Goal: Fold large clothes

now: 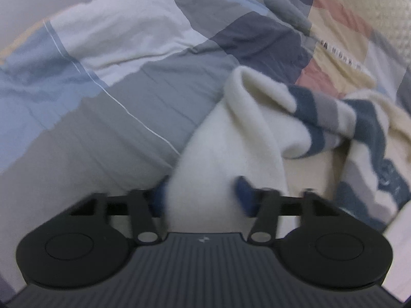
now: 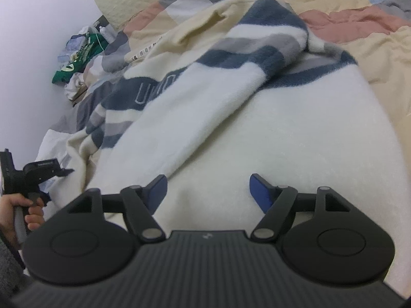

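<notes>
A large cream fleece sweater (image 2: pixel 257 118) with navy and grey stripes lies spread on the bed. In the left wrist view its white sleeve (image 1: pixel 231 133) runs up from between my fingers, folded over at the top. My left gripper (image 1: pixel 203 195) is shut on this sleeve, the blue pads pressed into the cloth; it also shows at the left edge of the right wrist view (image 2: pixel 61 173), held in a hand. My right gripper (image 2: pixel 208 192) is open just above the sweater's white body, with nothing between its blue pads.
A patchwork quilt (image 1: pixel 128 77) in grey, white, blue, pink and beige covers the bed. A pale wall (image 2: pixel 30 51) runs along the far side. A green bag and crumpled items (image 2: pixel 77 59) sit by the wall.
</notes>
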`<action>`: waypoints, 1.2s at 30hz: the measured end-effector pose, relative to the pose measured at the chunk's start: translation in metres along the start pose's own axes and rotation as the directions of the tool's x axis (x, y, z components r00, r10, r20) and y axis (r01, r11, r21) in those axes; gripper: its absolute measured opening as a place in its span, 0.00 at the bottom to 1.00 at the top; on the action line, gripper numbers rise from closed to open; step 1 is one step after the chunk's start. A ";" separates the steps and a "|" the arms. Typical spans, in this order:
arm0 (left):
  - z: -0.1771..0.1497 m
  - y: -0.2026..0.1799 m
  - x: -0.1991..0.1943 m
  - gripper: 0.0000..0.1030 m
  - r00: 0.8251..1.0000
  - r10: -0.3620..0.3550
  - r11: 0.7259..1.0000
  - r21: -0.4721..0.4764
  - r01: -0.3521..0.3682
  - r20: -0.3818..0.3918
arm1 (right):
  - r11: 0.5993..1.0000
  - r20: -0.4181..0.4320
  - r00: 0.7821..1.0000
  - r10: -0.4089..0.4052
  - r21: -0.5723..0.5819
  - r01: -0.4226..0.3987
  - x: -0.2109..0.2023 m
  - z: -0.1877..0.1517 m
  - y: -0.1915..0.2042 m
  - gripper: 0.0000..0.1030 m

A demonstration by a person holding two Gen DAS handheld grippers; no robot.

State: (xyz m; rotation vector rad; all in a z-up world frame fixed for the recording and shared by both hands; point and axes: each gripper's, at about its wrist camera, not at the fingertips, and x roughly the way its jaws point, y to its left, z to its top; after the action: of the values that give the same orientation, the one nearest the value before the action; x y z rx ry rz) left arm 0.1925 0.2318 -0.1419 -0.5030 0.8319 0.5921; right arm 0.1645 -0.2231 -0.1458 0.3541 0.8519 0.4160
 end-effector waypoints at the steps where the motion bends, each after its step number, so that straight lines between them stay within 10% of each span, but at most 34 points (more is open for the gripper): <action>1: 0.000 -0.002 -0.003 0.30 1.000 0.015 1.000 0.021 -0.015 0.007 | 1.000 -0.001 1.000 -0.003 -0.007 0.003 0.000 0.001 0.000 0.71; 11: 0.032 -0.044 -0.066 0.15 0.959 0.107 0.936 0.298 -0.186 0.262 | 1.000 0.010 1.000 0.014 0.013 -0.014 -0.009 0.003 -0.003 0.71; 16: 0.047 -0.104 -0.126 0.15 0.908 0.009 0.821 0.516 -0.246 0.418 | 0.999 0.040 0.999 0.027 0.036 -0.029 -0.015 0.005 -0.006 0.71; 20: 0.041 -0.164 -0.176 0.15 0.867 -0.158 0.672 0.695 -0.257 0.473 | 0.996 0.037 0.999 0.039 0.082 -0.042 -0.017 0.008 -0.013 0.71; 28: -0.042 -0.264 -0.208 0.15 0.868 -0.424 0.363 0.926 -0.098 0.258 | 0.987 0.085 0.996 0.011 0.157 -0.024 -0.030 0.017 -0.032 0.71; 36: -0.141 -0.297 -0.136 0.15 0.871 -0.488 0.398 0.875 0.274 -0.050 | 0.977 0.141 0.987 -0.072 0.209 0.042 -0.042 0.025 -0.068 0.71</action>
State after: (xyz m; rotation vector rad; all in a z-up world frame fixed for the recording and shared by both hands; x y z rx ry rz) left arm 0.2414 -0.1111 -0.0615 0.3320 0.6581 -0.2700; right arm 0.1734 -0.3050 -0.1346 0.5436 0.7593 0.2449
